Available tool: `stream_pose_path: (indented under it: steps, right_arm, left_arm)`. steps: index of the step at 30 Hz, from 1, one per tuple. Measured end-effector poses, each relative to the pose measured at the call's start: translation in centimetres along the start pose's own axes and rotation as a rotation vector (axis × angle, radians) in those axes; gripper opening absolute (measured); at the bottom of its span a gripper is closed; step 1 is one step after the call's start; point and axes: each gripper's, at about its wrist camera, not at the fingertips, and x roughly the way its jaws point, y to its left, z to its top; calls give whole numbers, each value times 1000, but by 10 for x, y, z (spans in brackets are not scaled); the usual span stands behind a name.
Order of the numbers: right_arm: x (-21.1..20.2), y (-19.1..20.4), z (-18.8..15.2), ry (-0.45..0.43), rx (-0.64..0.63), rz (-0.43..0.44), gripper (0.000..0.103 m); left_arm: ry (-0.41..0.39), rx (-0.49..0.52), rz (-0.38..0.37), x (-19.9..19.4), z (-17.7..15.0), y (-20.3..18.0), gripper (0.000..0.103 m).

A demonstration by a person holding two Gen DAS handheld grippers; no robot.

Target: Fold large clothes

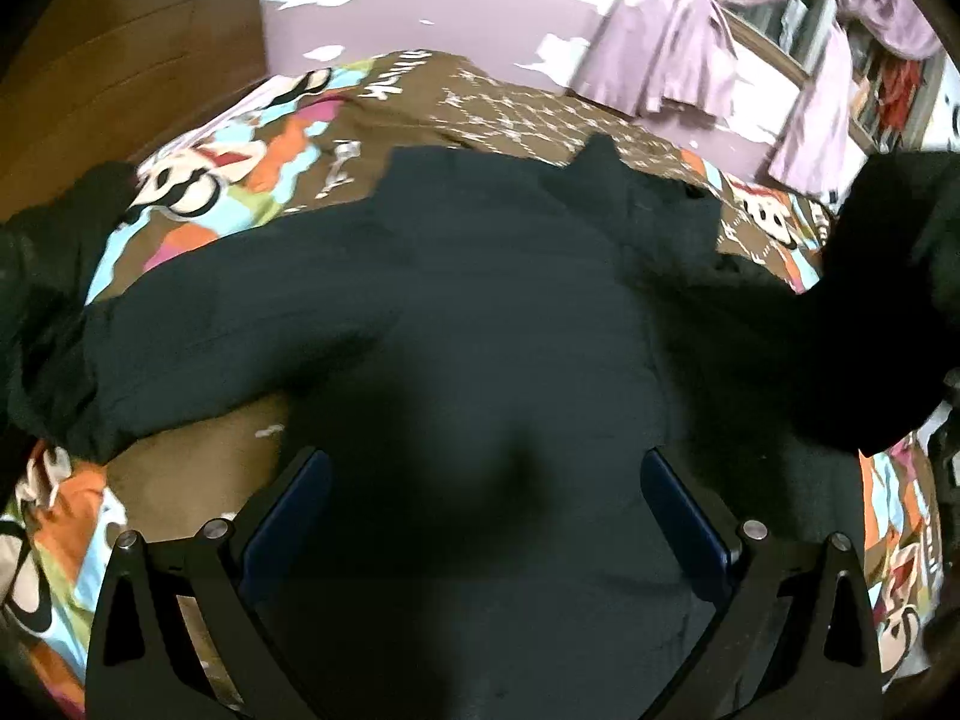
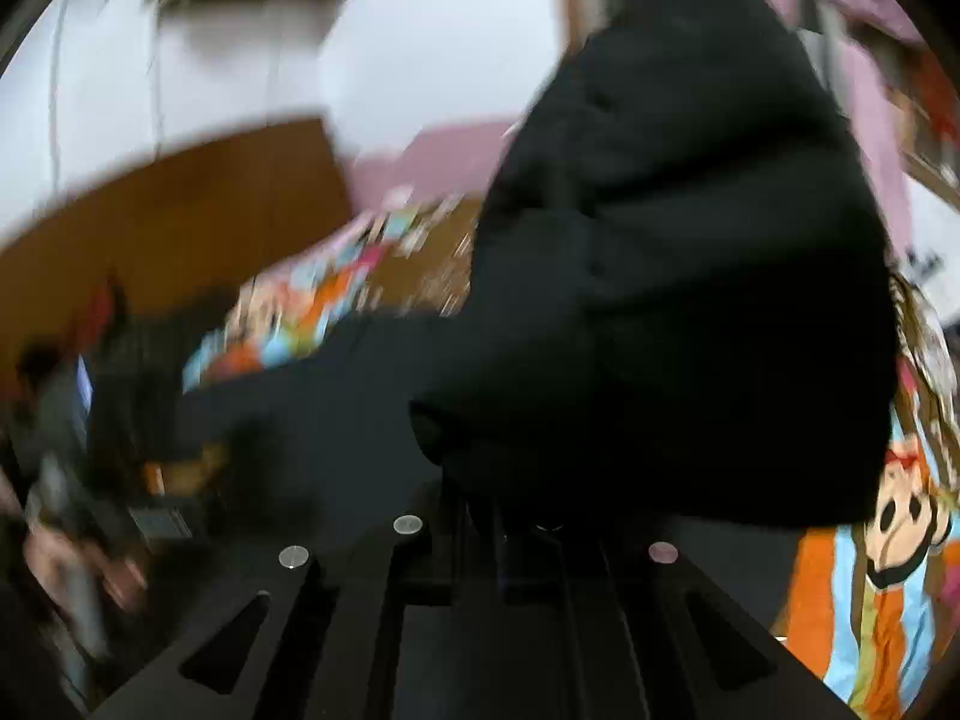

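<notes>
One dark garment [image 1: 480, 300] lies spread across the bed [image 1: 384, 114], its body flat on a brightly printed cartoon bedspread and one sleeve trailing off toward the left edge of the left wrist view. The left gripper [image 1: 480, 516] hangs over the garment's near part with its fingers [image 1: 294, 510] wide apart; nothing sits between the blue pads, and whether they touch the cloth cannot be told. The right gripper [image 2: 528, 516] has its fingers together, clamped on a bunched fold of the same garment [image 2: 690, 300], which rises in a thick dark mass in front of the lens and hides much of the room behind. That raised fold also shows as a black shape at the right edge of the left wrist view. Around the bed stand a wooden headboard [image 1: 132, 48], a pale wall, and lilac curtains [image 1: 672, 42] by a window. The right wrist view is heavily blurred.
</notes>
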Motion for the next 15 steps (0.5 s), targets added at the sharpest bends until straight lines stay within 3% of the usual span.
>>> stream_pose_path:
  steps: [3,4,6,8,12,15]
  right_arm:
    - [45,28,-18,138,-27,51,10]
    - [62,32,-23,203,-19,83,17]
    - [78,38,-26,269,-11,103,34]
    - [81,41,-24,304,-33,87,70]
    - [70,45,-16,389,-54,85,71]
    - [53,42,-23,431,-64,52,80]
  left_arm:
    - [-4,-45,-25,-14,-4,24,101]
    - [-8,-63,-40,-18,-5,31,101]
    - [-10,-92,-68,-24,-7,42,101]
    - [-9,-115,-91,-26,-9,49,101]
    - [2,-136,-131,-26,-16,53,101]
    - [22,-110,-145,-20,-23,44,101]
